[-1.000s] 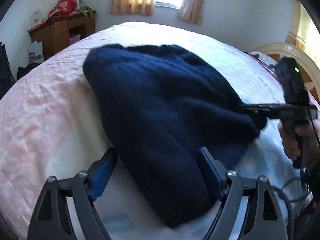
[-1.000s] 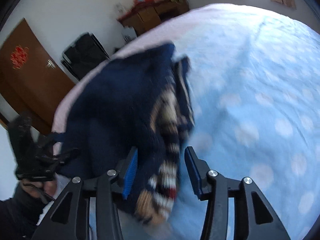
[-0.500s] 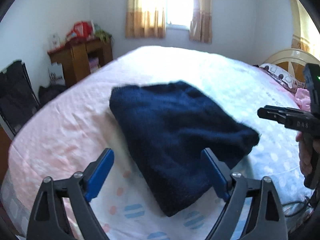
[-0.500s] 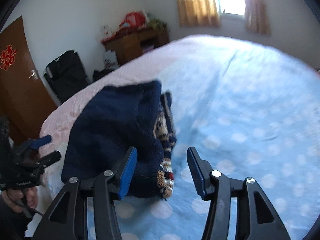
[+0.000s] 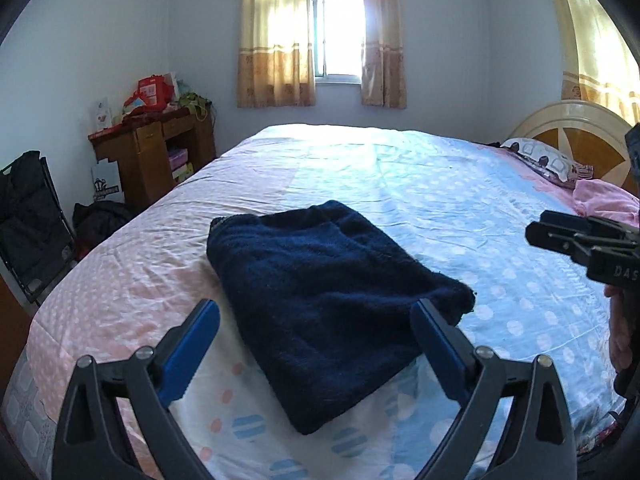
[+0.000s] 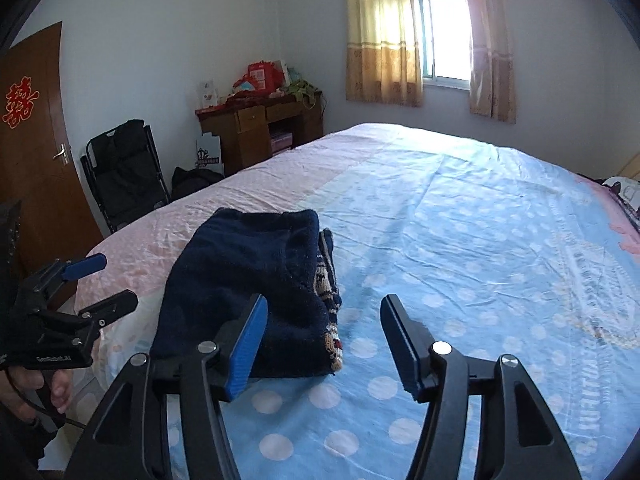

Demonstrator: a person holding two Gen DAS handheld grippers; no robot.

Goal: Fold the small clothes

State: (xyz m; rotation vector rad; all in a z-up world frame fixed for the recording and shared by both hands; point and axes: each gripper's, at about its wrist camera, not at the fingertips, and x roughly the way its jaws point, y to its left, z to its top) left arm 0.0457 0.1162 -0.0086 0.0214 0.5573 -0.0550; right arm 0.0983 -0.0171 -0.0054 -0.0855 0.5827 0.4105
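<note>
The left gripper [image 5: 316, 344] is held with its jaws spread wide, the blue-padded fingers [image 5: 192, 340] empty and clear of any contact. The right gripper [image 6: 324, 344] is likewise spread, its blue-lined fingers [image 6: 246, 344] gripping nothing. Each gripper is carried in a hand: the right hand [image 5: 622, 336] wraps its handle, and the left hand [image 6: 38, 390] grips its handle from below.

Red double-happiness sign 囍 [image 6: 20, 102] on brown door [image 6: 40, 160], above its handle. White letters "DAS" on body of right tongs [image 5: 538, 232], cut off at frame edge. Small white print on left tongs [image 6: 110, 282] body & on blue bedsheet [image 6: 480, 240], too blurred to read
</note>
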